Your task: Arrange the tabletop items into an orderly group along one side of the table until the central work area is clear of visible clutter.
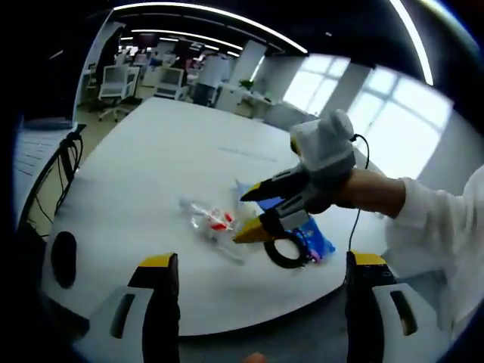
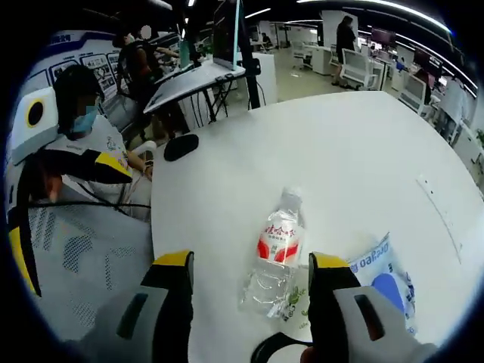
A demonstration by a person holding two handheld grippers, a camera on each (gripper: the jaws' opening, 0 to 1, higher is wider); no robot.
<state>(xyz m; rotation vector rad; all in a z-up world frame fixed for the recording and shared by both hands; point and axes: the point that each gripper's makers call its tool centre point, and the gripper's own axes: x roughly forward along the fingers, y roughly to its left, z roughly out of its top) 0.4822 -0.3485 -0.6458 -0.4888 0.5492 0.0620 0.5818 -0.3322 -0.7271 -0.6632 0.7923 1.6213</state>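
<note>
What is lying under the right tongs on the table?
Under the right tongs lie a water bottle, a blue packet and a black ring. The tongs cover part of the packet.

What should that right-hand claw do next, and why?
Probably ease the right gripper down and close it on the clear plastic water bottle with a red label. Its jaws stand open with the lying bottle between them, not yet gripped, and the bottle sits beside the blue-and-white snack packet and black ring on the white table.
</note>
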